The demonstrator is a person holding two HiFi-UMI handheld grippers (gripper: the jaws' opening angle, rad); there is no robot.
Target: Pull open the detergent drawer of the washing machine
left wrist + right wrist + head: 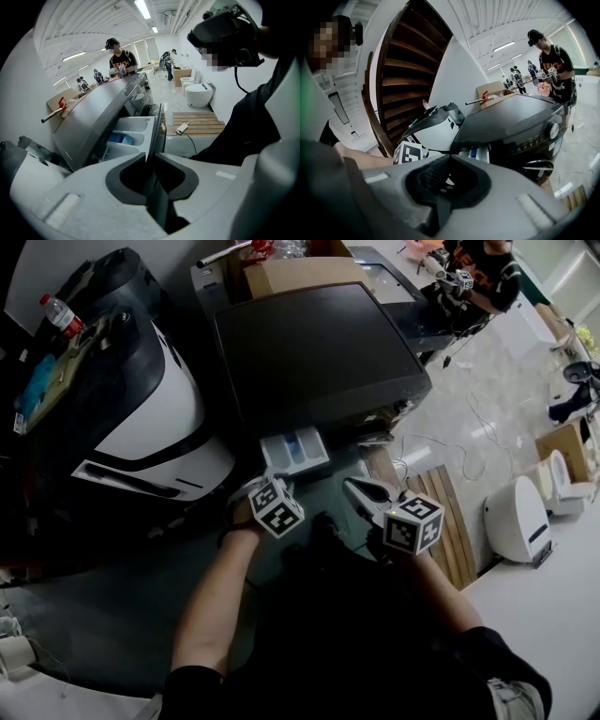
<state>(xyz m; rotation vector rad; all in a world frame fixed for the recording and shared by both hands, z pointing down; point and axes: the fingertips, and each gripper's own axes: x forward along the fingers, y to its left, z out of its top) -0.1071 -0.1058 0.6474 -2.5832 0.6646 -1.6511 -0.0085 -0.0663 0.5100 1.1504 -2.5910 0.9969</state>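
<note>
Gripping the drawer [133, 136] by its dark front panel, my left fingers [123, 161] are clenched on it. Their own view shows the panel's edge rising out of the notch between the two tips, with the white tray behind it and a blue insert in one compartment. The drawer stands pulled out of the washing machine [101, 112], its compartments open upward.

From my head I see it from above. The tray juts toward me from the left end of the machine's front, under the dark flat top, and my left fingers are at its near end. The pinch itself cannot be made out from up there.

My right fingers [472, 163] are clenched on nothing, the tips meeting with no gap in their own view. The head view places them to the right of the drawer, apart from it, in front of the machine.

Only the right gripper view shows the machine's face, with a round knob [554, 130] on the control strip and the ring of the door [541, 166] below. It also shows a wooden staircase [401, 61] off to the left.

Only the left gripper view looks along the machine's side, where a person in a cap [119, 58] stands behind it. A wooden pallet [197, 123] and a white toilet [199, 93] sit on the floor.
</note>
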